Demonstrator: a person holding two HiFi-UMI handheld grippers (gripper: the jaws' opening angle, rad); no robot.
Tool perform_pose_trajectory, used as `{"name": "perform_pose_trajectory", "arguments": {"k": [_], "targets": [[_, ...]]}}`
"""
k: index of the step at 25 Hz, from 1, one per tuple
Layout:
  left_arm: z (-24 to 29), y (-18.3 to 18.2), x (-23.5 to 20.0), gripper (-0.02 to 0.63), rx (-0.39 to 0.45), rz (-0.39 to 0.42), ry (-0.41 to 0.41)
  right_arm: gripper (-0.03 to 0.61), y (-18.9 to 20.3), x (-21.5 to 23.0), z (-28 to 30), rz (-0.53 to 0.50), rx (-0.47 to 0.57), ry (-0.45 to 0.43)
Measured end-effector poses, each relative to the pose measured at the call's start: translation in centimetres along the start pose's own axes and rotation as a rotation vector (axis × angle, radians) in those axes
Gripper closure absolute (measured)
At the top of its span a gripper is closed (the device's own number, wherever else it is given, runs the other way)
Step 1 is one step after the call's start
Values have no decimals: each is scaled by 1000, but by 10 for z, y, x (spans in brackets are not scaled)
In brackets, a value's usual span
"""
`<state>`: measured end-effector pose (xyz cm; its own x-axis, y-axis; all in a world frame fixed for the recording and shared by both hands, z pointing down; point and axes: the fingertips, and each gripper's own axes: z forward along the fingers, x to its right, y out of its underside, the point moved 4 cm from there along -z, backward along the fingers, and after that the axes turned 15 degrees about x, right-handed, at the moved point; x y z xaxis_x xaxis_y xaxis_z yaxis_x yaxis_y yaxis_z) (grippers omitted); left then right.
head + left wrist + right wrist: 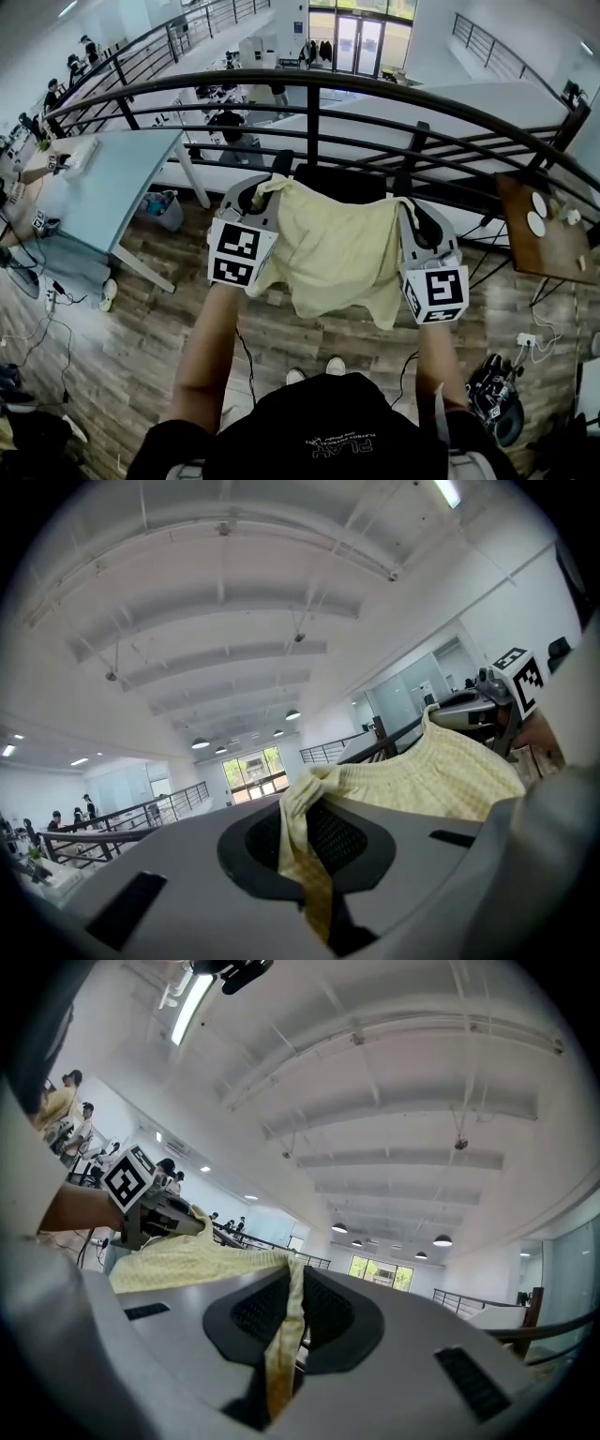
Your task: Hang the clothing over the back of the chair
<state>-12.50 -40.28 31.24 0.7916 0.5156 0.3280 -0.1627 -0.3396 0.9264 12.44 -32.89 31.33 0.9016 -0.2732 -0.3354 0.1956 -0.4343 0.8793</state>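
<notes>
A pale yellow garment (333, 248) hangs spread between my two grippers at chest height. My left gripper (261, 194) is shut on its upper left corner, and my right gripper (411, 211) is shut on its upper right corner. Just behind the cloth, the black chair back (342, 180) shows above its top edge. In the left gripper view the yellow fabric (441, 780) is bunched and pinched between the jaws of the left gripper (302, 832). The right gripper view shows a fold of the fabric (187, 1255) clamped in the right gripper (289, 1312).
A black railing (309, 94) runs right behind the chair, with a lower floor beyond it. A light blue table (112, 178) stands at the left, a wooden table (544, 234) at the right. Cables and a black bag (492, 394) lie on the wooden floor.
</notes>
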Motion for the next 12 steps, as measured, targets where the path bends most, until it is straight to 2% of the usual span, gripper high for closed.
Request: {"name": "perform_pose_trajectory", "arguments": {"k": [12], "targets": [[39,7,-5,585,-59,33,41,537,23,31,25,-13,-54,-57]]}}
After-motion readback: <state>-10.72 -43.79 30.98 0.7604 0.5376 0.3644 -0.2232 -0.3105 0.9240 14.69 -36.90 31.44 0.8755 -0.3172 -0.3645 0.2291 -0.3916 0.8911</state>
